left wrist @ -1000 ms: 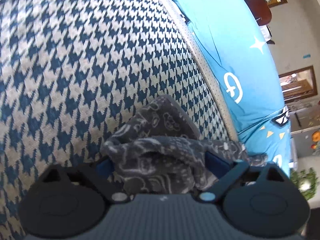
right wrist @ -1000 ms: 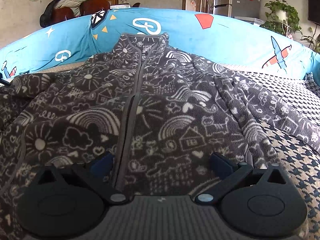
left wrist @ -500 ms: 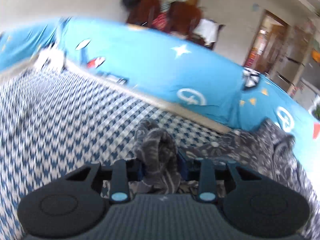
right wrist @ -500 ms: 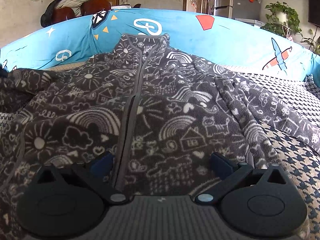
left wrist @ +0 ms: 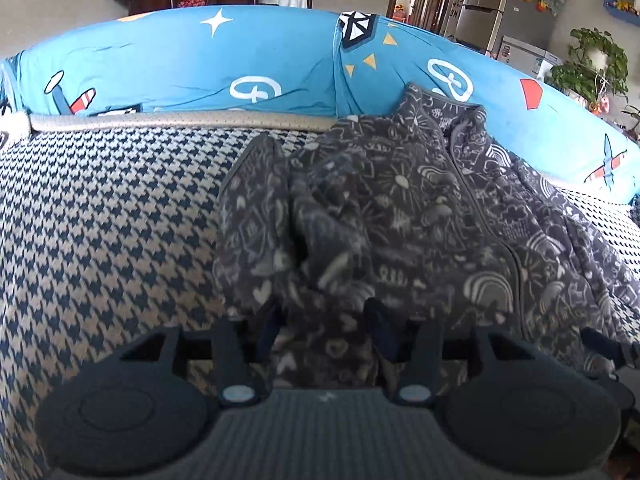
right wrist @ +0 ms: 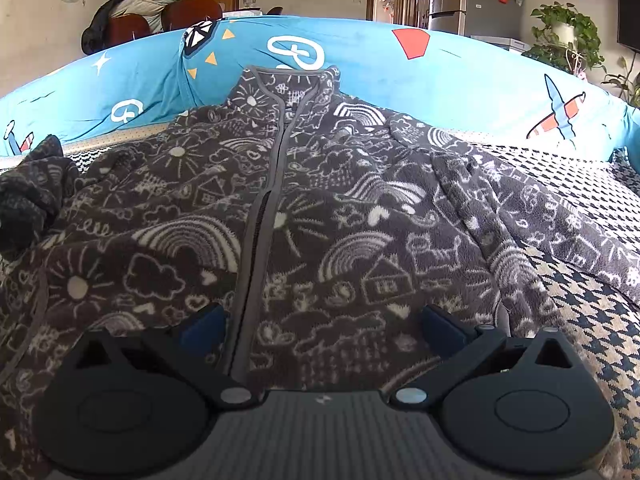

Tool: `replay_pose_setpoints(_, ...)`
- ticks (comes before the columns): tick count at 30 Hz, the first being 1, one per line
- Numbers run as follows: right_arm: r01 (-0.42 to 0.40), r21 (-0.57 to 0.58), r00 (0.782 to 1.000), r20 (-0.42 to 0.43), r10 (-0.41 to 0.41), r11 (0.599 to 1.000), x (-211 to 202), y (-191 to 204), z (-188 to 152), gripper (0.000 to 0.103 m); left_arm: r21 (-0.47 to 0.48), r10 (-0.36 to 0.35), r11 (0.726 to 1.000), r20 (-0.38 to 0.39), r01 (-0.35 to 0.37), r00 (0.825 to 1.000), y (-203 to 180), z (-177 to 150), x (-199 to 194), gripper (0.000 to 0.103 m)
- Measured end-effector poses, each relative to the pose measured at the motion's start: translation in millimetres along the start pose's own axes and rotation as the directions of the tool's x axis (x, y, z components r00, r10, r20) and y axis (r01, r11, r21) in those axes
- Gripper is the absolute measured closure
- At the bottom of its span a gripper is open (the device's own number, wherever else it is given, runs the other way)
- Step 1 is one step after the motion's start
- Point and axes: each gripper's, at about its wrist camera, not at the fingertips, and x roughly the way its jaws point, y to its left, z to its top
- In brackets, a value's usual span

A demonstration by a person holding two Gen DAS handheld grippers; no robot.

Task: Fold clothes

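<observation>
Left gripper [left wrist: 326, 326] opening, sleeve [left wrist: 280, 236] between (bunched)

Fuzzy matt fleece jacket [right wrist: 320, 208] on coarse woven houndstooth cover [left wrist: 112, 216]; smooth blue cotton cushion [left wrist: 200, 64].

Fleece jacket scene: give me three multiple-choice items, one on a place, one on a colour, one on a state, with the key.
1. Where does the jacket collar lie?
A. against the blue cushion
B. under the right gripper
C. off the sofa edge

2. What colour are the jacket's drawings?
A. red
B. white
C. yellow

3. How is the front zipper?
A. fully open
B. missing
C. closed up to the collar

Key: 1 A, the collar stands up against the cushion. 2 B, rainbows, suns and houses are white on dark grey. 3 C, the zip runs joined to the collar.
</observation>
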Motion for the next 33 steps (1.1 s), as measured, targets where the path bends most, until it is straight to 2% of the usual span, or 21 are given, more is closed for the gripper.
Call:
replay_pose_setpoints(2,-0.001,0.000,1.000,0.000,0.001,1.000,0.0,-0.2,-0.1,0.000,-0.022,-0.012,1.000,-0.005,0.012,1.000,3.8,-5.8,-6.3,0.050)
replay_pose_setpoints(4,0.000,0.001,1.000,0.000,0.000,1.000,0.1,-0.3,-0.1,0.000,-0.044,-0.021,0.999,-0.003,0.021,1.000,7.0,-9.6,-11.8,0.043)
replay_pose_setpoints(8,-0.002,0.003,1.000,0.002,0.002,1.000,-0.6,-1.0,0.2,0.000,-0.072,-0.044,0.996,0.055,0.048,0.998,14.2,-5.7,-34.3,0.036)
replay_pose_setpoints(10,-0.002,0.003,1.000,0.002,0.002,1.000,-0.8,-0.6,0.5,0.000,-0.083,-0.033,0.996,0.084,0.040,0.996,18.7,1.4,-43.1,0.030)
replay_pose_setpoints(14,-0.003,0.004,1.000,0.004,0.003,1.000,-1.1,-0.5,0.0,0.000,-0.143,-0.002,0.990,0.110,0.017,0.994,33.5,20.6,-48.3,0.026)
replay_pose_setpoints(19,-0.002,0.003,1.000,0.009,0.002,1.000,-1.3,0.1,-0.7,0.000,-0.173,0.029,0.985,0.129,-0.006,0.991,46.3,46.4,-42.0,0.010)
replay_pose_setpoints(21,-0.003,0.003,1.000,0.011,0.003,1.000,-1.3,0.4,-0.9,0.000,-0.179,0.017,0.984,0.120,0.005,0.993,51.1,56.6,-33.7,0.006)
replay_pose_setpoints(29,-0.002,-0.002,1.000,0.016,0.002,1.000,0.0,1.2,-1.1,0.000,-0.242,-0.006,0.970,0.076,0.024,0.997,60.9,81.9,5.9,0.006)
replay_pose_setpoints(33,-0.003,-0.002,1.000,0.018,0.003,1.000,0.7,1.4,-1.4,0.000,-0.249,0.010,0.969,0.046,0.001,0.999,59.8,89.4,24.4,0.006)
